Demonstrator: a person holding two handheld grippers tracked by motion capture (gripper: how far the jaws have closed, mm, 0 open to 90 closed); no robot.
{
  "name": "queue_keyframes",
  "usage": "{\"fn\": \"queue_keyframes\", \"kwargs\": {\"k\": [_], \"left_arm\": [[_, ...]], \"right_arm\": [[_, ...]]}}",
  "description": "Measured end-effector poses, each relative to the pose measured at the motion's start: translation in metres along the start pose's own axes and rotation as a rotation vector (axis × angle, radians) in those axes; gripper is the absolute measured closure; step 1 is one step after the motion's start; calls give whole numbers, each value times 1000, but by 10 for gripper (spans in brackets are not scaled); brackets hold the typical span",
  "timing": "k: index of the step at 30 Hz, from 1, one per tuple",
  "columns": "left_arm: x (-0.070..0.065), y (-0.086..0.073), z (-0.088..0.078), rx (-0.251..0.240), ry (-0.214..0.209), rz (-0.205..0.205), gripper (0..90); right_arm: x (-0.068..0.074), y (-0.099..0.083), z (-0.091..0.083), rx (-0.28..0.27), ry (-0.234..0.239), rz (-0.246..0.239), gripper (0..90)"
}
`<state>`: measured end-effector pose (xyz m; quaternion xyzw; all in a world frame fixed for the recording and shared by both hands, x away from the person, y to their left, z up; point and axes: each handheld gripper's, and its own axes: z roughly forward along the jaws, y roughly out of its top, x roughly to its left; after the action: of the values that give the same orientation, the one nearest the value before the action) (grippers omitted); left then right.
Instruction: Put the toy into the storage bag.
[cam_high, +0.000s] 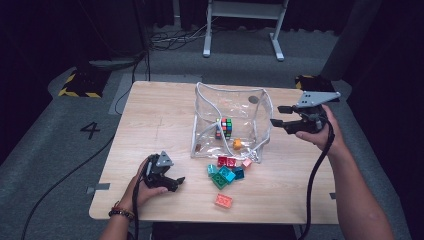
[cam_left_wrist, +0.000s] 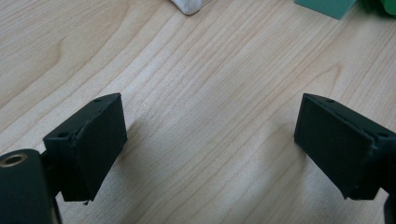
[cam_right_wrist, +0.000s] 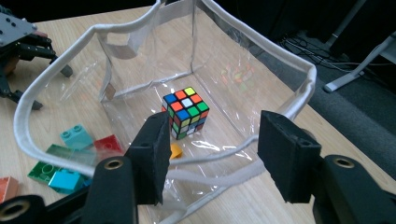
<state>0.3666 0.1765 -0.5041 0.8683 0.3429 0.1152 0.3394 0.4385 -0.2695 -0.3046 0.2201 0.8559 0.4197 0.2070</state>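
Pale wood tabletop (cam_high: 160, 120) carries everything, with dark floor dropping away past every edge. At its middle stands a clear plastic pouch (cam_high: 230, 107) with a white-trimmed rim, mouth gaping upward — it looks set that way so pieces can be dropped straight in. Inside, a colour-tiled puzzle cube (cam_right_wrist: 185, 112) sits on the pouch floor, and a small orange piece (cam_right_wrist: 175, 150) lies just beside it. Outside the near wall, loose toy bricks (cam_high: 226, 172) cluster in red, teal and green, one orange brick (cam_high: 223, 200) lying apart toward the near edge; they seem to be waiting their turn.

Beside the pouch's right rim hangs the right gripper (cam_right_wrist: 212, 163), jaws apart with nothing between them, near the table's right edge — little spare room there. Low over bare wood at the near left sits the left gripper (cam_left_wrist: 210, 149), jaws spread wide and empty, clear space ahead of it toward the bricks.
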Motion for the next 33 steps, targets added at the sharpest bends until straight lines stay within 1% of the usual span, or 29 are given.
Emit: {"fn": "queue_keyframes", "kwargs": {"k": [3,6,8,9,10,12,14,16,19,21,22,23,24,25,26,27,28,29,30,32,33], "left_arm": [[0,0,0,0,0,0,96],[0,0,0,0,0,0,95],[0,0,0,0,0,0,95],[0,0,0,0,0,0,95],[0,0,0,0,0,-1,95],[0,0,0,0,0,0,95],[0,0,0,0,0,-1,95],[0,0,0,0,0,0,96],[0,0,0,0,0,0,96],[0,0,0,0,0,0,96],[0,0,0,0,0,0,96],[0,0,0,0,0,0,95],[0,0,0,0,0,0,95],[0,0,0,0,0,0,96],[0,0,0,0,0,0,96],[0,0,0,0,0,0,96],[0,0,0,0,0,0,96],[0,0,0,0,0,0,95],[0,0,0,0,0,0,96],[0,0,0,0,0,0,96],[0,0,0,0,0,0,95]], "right_arm": [[4,-9,-6,-20,-14,-8,428],[6,-18,-12,-44,-25,11,422],[7,-25,-15,-59,-11,25,415],[7,-25,-15,-59,-11,25,415],[9,-32,-16,-58,-12,28,410],[11,-38,-16,-61,-13,30,401],[13,-45,-15,-70,2,52,399],[16,-51,-13,-71,4,52,390],[23,-63,-5,-74,18,52,397],[27,-72,1,-84,47,65,409],[31,-80,6,-79,69,78,414],[35,-85,11,-70,72,75,419],[35,-85,11,-70,72,75,419],[43,-98,23,-55,83,84,432],[47,-103,28,-44,98,86,432],[51,-109,34,-39,102,79,437],[51,-109,34,-39,102,79,437],[60,-118,46,-28,120,83,443],[60,-118,46,-28,120,83,443],[70,-125,59,-15,145,86,447],[73,-127,63,-7,147,79,447]]}}
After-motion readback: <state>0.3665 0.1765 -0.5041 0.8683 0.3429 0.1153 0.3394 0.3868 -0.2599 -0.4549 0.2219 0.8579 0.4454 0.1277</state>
